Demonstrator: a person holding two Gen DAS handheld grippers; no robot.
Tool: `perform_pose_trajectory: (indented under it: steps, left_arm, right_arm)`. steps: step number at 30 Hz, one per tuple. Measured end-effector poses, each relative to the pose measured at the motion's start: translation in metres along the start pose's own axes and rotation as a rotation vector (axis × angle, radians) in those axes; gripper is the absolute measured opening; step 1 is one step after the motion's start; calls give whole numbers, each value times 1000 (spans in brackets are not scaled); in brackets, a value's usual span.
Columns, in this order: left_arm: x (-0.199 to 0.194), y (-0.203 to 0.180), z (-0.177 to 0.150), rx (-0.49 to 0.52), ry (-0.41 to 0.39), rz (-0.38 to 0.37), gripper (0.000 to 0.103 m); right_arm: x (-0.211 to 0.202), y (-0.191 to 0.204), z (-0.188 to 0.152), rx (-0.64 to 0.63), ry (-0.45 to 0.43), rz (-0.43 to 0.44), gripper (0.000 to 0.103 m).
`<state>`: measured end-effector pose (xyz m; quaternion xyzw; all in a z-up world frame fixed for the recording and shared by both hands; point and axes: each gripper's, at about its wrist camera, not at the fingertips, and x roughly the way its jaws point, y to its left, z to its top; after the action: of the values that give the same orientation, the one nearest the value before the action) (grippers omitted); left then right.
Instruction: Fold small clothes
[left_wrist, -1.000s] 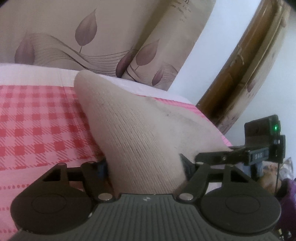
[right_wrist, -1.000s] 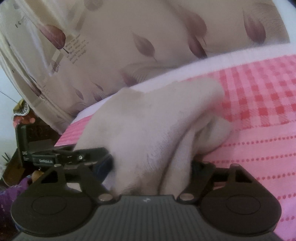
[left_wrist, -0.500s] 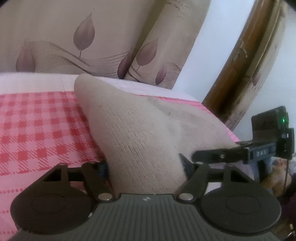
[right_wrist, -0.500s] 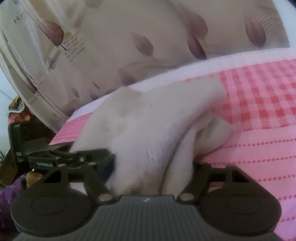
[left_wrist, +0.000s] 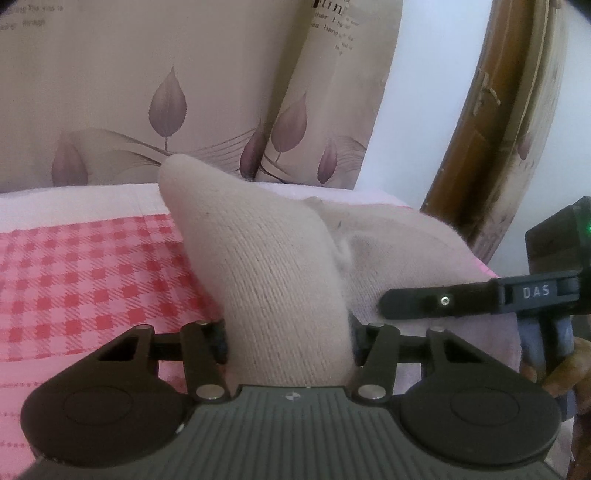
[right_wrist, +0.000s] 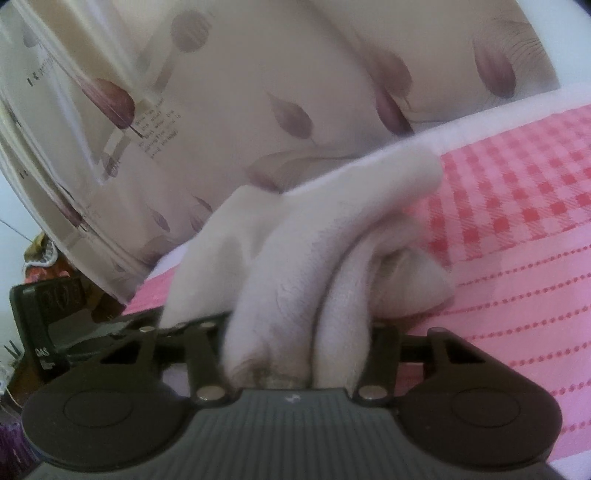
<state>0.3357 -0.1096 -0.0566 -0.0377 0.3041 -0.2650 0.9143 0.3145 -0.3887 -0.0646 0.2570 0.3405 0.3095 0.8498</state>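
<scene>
- Left wrist view: the beige knitted small garment (left_wrist: 284, 295) sits bunched between the jaws of the left gripper (left_wrist: 288, 339), which are closed on a thick roll of it. Compared with a second ago, the cloth rises in a taller, narrower peak and a new crease shows on its right side, so the fabric looks gathered further inward instead of spread flat.
- The garment's far tip stands above the pink-and-red checked bedsheet (left_wrist: 92, 280); its lower edge is hidden by the gripper body, so whether it touches the bed there cannot be told.
- The right gripper (left_wrist: 436, 301) enters from the right, one black finger lying against the garment's right flank. It sits nearer to the left gripper than before.
- Right wrist view: the right gripper (right_wrist: 295, 347) has its jaws closed on two or three stacked folds of the same garment (right_wrist: 314, 258). The picture is blurred and tilted more than a second ago, which suggests the hand is swinging.
- The garment's loose end trails onto the bedsheet (right_wrist: 517, 280) just right of the jaws; the leaf-printed cream curtain (right_wrist: 258, 92) fills the background.
- Judgement: both ends appear to be coming together mid-fold, with one half being carried toward the other. The fold is not yet laid down, and the bunching could leave it uneven unless the cloth is drawn taut first.
</scene>
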Motion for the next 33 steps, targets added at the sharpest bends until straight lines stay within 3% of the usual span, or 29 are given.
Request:
perform_pose_trajectory:
  steps: [33]
  left_arm:
    - [-138, 15, -8, -36, -53, 163, 52]
  right_arm:
    - [7, 115, -29, 21, -24, 153, 52]
